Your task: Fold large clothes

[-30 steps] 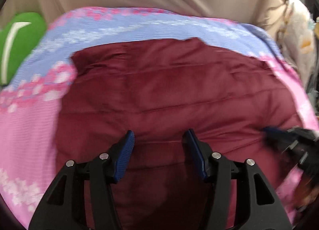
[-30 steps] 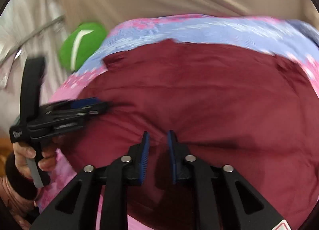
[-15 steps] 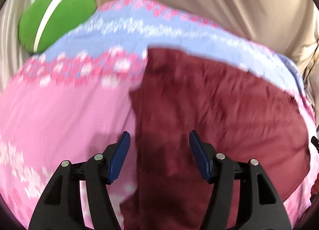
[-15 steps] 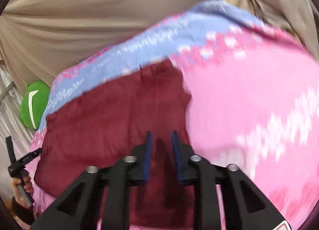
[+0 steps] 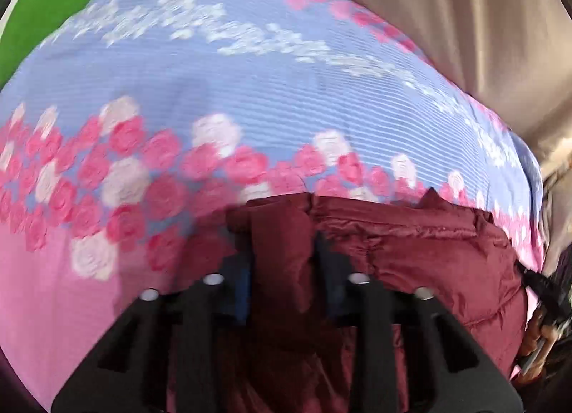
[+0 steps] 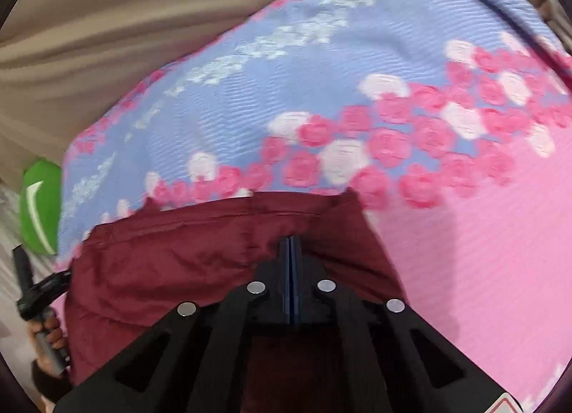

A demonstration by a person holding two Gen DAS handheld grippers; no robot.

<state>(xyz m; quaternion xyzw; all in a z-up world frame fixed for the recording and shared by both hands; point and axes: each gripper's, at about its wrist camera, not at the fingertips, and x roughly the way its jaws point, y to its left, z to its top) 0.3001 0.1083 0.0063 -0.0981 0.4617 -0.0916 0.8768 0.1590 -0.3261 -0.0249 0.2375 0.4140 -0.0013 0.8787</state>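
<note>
We see our left gripper clamping a thick fold of the maroon jacket, which lies on the pink-and-blue floral bedspread, near side.

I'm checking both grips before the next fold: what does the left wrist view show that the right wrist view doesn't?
Left wrist only: the left gripper with a thick bunch of the maroon jacket between its fingers. Right wrist only: the right gripper with its fingers pressed together at the jacket's edge, and the whole green cushion. Both: the jacket lying on the floral blanket.
</note>
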